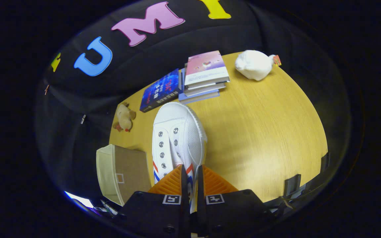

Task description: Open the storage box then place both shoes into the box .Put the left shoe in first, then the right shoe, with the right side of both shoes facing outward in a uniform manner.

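Our gripper (192, 180) clamps the white canvas lace-up shoe's (177, 138) thin heel wall; light, floppy, toe toward twelve, beige fabric storage box (121, 172) at nine.

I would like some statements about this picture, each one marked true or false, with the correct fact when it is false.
1. The claw is shut on the white shoe, gripping the side of it near the heel. True.
2. The shoe's toe points away from the claw, toward the stack of books. True.
3. The beige storage box lies among the books. False: it lies beside the shoe, close to the claw.
4. A white plush toy lies on the wooden table beyond the shoe. True.
5. The small brown plush toy lies inside the storage box. False: it lies on the table beyond the box, next to a dark blue book.
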Tool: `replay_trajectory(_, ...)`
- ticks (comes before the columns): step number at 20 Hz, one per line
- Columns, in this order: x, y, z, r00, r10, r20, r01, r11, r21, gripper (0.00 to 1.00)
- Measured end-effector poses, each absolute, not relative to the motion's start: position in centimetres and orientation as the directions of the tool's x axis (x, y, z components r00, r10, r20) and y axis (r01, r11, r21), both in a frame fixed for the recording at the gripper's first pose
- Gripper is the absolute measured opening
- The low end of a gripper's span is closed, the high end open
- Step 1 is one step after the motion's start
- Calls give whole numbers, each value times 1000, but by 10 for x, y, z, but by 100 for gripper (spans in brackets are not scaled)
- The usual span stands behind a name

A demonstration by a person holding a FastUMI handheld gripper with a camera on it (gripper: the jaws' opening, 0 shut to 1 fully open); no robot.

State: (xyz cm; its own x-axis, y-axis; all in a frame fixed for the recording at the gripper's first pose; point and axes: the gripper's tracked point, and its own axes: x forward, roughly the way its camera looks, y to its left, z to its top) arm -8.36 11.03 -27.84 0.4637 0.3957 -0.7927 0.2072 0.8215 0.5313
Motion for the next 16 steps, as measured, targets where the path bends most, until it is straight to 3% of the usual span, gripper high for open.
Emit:
replay_trajectory(3, -73, 162, -228, 494, 453, -742, 153, 795, 587, 12)
replay_trajectory(9, -76, 267, -174, 454, 551, -700, 78, 759, 647, 12)
replay_trajectory(16, -104, 369, -197, 309, 561, -768, 51, 797, 602, 12)
